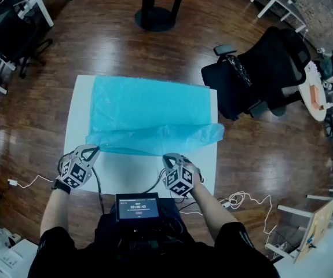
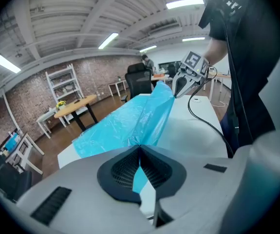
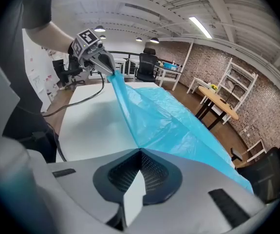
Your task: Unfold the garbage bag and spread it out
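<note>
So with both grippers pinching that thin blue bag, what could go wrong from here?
The left gripper and right gripper each clamp one small spot on the garbage bag; a hard pull might tear the film or slip it free. Its right corner overhangs the table, so it could slide off.

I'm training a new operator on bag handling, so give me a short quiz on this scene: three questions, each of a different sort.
1. True or false: the left tool and the right tool are both shut on the bag.
2. What does the bag lie on? A) the floor B) the white table C) a chair
3. Fill in: the tools hold the bag by the edge ____ the person.
Key: 1 true; 2 B; 3 nearest.
</note>
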A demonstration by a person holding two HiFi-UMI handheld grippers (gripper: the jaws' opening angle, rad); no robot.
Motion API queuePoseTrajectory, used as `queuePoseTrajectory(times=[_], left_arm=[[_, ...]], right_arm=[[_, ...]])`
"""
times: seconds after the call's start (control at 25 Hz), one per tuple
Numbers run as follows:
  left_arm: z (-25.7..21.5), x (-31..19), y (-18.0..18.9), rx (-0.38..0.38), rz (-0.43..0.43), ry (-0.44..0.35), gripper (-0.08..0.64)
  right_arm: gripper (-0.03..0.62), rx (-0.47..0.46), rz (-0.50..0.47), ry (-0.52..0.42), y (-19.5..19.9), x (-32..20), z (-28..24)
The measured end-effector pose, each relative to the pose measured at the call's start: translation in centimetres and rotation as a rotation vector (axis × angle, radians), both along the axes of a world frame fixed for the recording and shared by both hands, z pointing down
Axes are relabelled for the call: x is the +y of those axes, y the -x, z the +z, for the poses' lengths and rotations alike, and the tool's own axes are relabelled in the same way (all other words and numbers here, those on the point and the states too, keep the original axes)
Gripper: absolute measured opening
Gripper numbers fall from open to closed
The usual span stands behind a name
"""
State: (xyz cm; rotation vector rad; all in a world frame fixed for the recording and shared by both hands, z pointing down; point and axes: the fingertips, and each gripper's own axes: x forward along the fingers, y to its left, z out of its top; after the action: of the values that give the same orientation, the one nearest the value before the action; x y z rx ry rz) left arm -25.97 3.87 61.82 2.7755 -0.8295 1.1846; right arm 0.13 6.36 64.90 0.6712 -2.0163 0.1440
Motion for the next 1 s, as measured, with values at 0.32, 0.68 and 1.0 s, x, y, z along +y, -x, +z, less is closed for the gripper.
queuePoseTrajectory(times=[0.32, 0.68, 1.0], left_arm=[[2.4, 2.7, 0.5, -0.013, -0.007, 0.083, 0.014], [4.6, 4.8, 1.3, -0.012, -0.027, 0.168, 0.014], [7.2, 6.4, 1.5, -0.041, -0.029, 0.238, 0.015]], right_arm=[[0.021, -0.005, 0.037, 0.078, 0.6, 3.6, 2.1], [0.023, -0.045, 0.1, 0.186, 1.4, 7.0, 4.6], [0.03, -0.007, 0.113, 0.256, 1.5, 9.4, 7.8]])
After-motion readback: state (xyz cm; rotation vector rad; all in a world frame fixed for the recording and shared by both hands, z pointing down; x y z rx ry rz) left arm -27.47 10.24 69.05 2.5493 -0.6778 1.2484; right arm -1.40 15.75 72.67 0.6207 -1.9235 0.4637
